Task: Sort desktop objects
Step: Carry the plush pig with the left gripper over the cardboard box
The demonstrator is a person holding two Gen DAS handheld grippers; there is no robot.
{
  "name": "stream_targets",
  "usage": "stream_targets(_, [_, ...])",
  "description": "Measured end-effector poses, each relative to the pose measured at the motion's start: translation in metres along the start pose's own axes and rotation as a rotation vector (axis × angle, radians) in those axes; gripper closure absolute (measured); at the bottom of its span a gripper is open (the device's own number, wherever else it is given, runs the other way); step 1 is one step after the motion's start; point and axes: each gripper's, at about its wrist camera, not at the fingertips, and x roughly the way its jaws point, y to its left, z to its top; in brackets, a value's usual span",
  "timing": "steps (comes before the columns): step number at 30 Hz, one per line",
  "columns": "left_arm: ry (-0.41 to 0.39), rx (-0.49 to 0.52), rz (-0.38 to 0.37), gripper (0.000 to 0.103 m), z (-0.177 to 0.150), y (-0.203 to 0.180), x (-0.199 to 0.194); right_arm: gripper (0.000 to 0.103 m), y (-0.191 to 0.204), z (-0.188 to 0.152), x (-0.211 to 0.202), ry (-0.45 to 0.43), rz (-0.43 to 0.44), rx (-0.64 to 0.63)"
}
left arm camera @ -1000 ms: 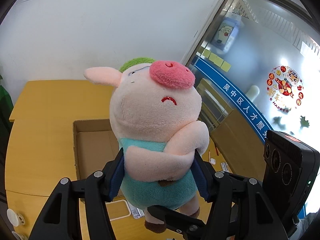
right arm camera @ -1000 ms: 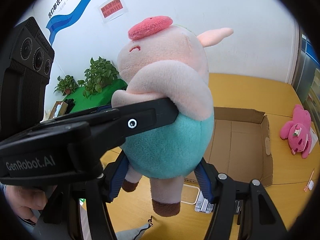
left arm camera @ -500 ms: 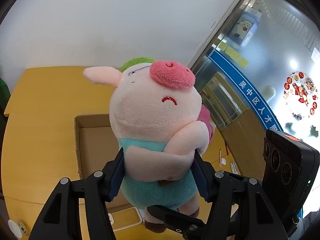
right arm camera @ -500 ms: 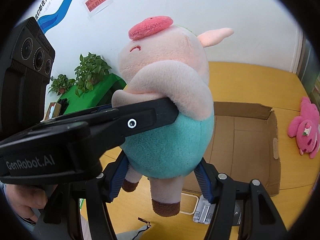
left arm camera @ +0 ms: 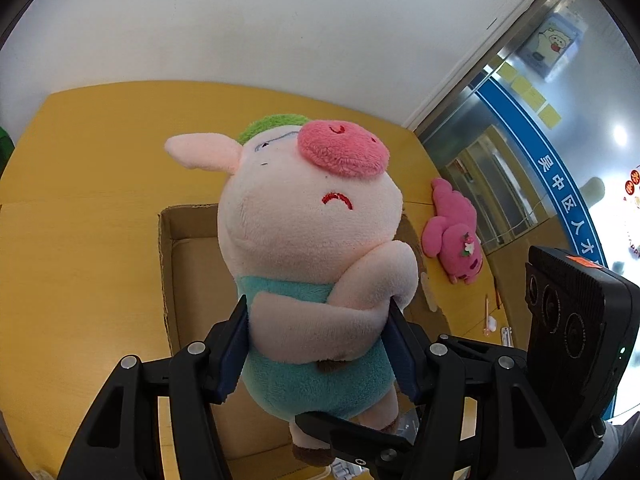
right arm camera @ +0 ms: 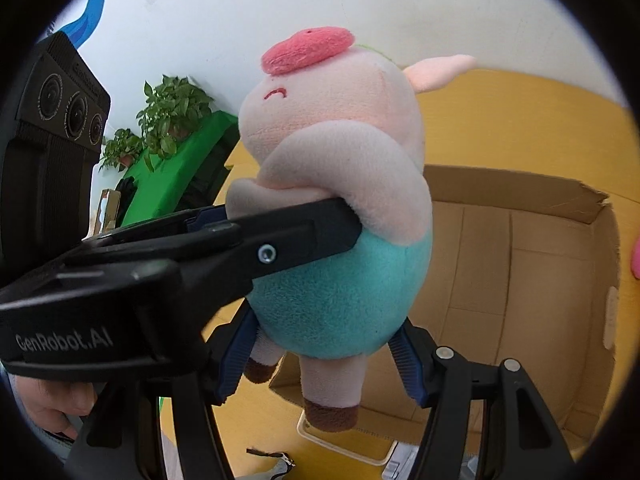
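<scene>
Pig plush point(left arm camera: 308, 240) is held in the air by both grippers at once, above the open cardboard box point(left arm camera: 188, 264) on the yellow desk point(left arm camera: 80, 200). Left gripper point(left arm camera: 316, 344): blue pads pressed into the teal belly from either side, just under the folded arms; clenched on the toy. Right gripper point(right arm camera: 324, 344): pads bracket the lower belly and legs, the plush bulging between them; also clamped on the toy, as far as the right wrist view shows. Toy is upright, snout up, feet hanging free; nothing supports it from below. Progress, judged from the layout: early to middle. One item is in transit and not yet deposited. Pink plush point(left arm camera: 452, 236) lies on the desk to the right of the box, outside it, near the far right corner. A few small items lie on the desk beyond the box's near right corner; too small to identify. Box contents: the visible floor and inner walls point(right arm camera: 520, 280) show bare cardboard, but the pig and both grippers hide part of the interior, so a full check is not possible. A pale tray-like object point(right arm camera: 344, 440) sits at the box's near edge under the toy's feet; what it holds cannot be told. Remaining: lower and release the pig into the box, then collect the pink plush and the small pieces. Release should be simple; the toy is soft and will drop without rolling.
</scene>
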Motion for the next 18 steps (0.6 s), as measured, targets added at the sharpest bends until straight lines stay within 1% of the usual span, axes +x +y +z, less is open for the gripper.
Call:
stream_targets(3, [0.042,-0.017,0.016,0.038,0.007,0.020,0.034,0.040,-0.015,0.009,0.031,0.026,0.012,0.008])
stream_targets(6, [0.079,-0.039,0.053,0.038,0.008,0.038,0.066,0.040,-0.034,0.017,0.063,0.058,0.036,0.033])
stream_targets(12, [0.161,-0.087,0.106,0.038,0.004,0.072,0.118,0.040,-0.062,0.020,0.129,0.120,0.097,0.080])
stream_targets(14, [0.188,-0.096,0.123,0.035,0.000,0.079,0.131,0.040,-0.069,0.020,0.147,0.137,0.107,0.084])
stream_targets(16, [0.211,-0.079,0.162,0.031,-0.004,0.079,0.141,0.038,-0.075,0.017,0.166,0.160,0.116,0.095])
stream_targets(17, [0.213,-0.082,0.173,0.027,-0.006,0.080,0.144,0.036,-0.077,0.014,0.175,0.171,0.121,0.102])
stream_targets(18, [0.204,-0.092,0.171,0.026,-0.007,0.081,0.144,0.030,-0.080,0.011,0.184,0.183,0.138,0.117])
